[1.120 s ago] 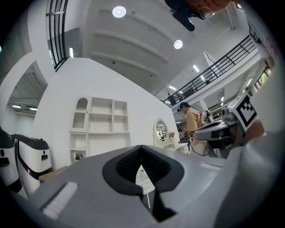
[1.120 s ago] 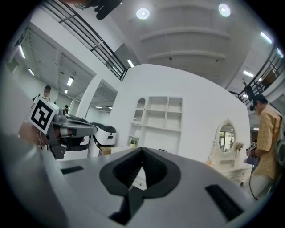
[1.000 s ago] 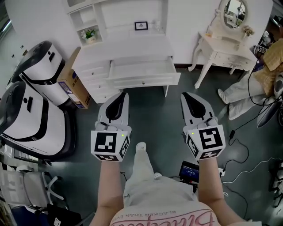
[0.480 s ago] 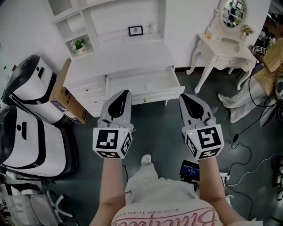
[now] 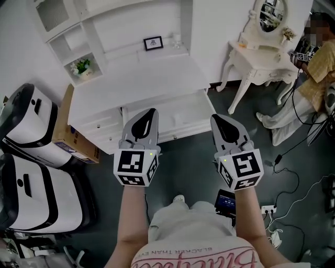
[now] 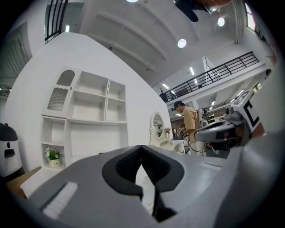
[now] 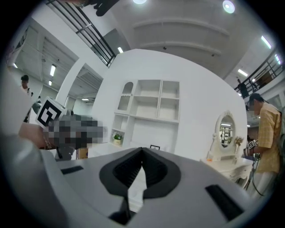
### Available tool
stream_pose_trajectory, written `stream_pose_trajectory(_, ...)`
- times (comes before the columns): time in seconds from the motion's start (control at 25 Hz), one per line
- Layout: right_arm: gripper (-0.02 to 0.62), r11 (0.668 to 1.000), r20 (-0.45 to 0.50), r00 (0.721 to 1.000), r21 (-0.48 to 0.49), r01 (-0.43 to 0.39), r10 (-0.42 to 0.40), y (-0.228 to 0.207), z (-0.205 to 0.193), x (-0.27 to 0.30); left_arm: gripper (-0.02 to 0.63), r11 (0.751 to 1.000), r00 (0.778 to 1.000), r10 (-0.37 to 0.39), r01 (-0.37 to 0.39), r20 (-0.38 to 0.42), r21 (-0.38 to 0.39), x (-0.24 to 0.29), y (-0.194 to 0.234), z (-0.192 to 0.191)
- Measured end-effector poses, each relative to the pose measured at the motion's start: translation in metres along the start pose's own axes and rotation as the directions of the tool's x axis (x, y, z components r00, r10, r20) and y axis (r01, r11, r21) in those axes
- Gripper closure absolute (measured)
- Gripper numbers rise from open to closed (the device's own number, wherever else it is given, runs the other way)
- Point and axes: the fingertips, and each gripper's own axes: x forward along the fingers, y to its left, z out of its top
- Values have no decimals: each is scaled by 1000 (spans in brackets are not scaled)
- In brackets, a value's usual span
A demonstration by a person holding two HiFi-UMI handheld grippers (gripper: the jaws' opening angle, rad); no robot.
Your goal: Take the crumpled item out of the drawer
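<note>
The left gripper [image 6: 141, 148] was shut tight, with its two jaws pressed together at the tips and nothing between them. The right gripper [image 7: 142, 149] was shut the same way and held nothing too. Both pointed level at the white desk [image 5: 136, 78], side by side in front of it and not touching it. Each one had a cube with black and white squares at its back end, the left cube [image 5: 136, 166] and the right cube [image 5: 241, 168], on the side away from the desk. The drawer [image 5: 180, 112] under the desk top was pulled open toward the person, and the tips of both grippers covered part of it in the head view. The crumpled item could not be made out in any view, so its place in the drawer could not be told. A small picture frame [image 5: 153, 43] stood at the back of the desk. A little green plant [image 5: 81, 66] sat in a shelf at the desk's left end. A brown cardboard box [image 5: 70, 131] leaned just beside the desk on its left. A white dressing table [image 5: 259, 57] with an oval mirror [image 5: 271, 13] stood to the right of the desk.
</note>
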Motion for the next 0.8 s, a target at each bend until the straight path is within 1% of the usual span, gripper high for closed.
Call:
stream_pose_trajectory(0.12, 589, 1000, -13, 1000, 16, 13, -13, -7, -4, 14, 587, 999, 1000, -23, 23, -20, -22, 16, 10, -7)
stream_pose_trajectory(0.16, 589, 1000, -20, 1000, 17, 16, -15, -9, -6, 19, 558, 999, 999, -32, 32, -28, -32, 21, 12, -11)
stream_pose_trajectory(0.28, 589, 1000, -39, 999, 22, 21, -20, -11, -13, 29, 504, 997, 997, -63, 60, -50, -56, 33, 17, -22)
stream_pose_trajectory(0.4, 589, 999, -55, 998, 29, 24, -22, -18, -19, 40, 411, 993, 995, -83, 77, -58, -94, 45, 20, -30)
stream_pose_trajectory(0.48, 589, 999, -60, 998, 33, 23, -21, -24, -21, 47, 380, 990, 994, -90, 82, -64, -116, 55, 23, -33)
stream_pose_trajectory(0.56, 589, 999, -66, 998, 33, 19, -17, -29, -24, 56, 367, 988, 993, -94, 85, -72, -127, 64, 25, -38)
stream_pose_trajectory(0.8, 589, 999, -85, 996, 42, 1, 3, -44, -38, 81, 367, 990, 991, -86, 72, -107, -124, 92, 31, -54)
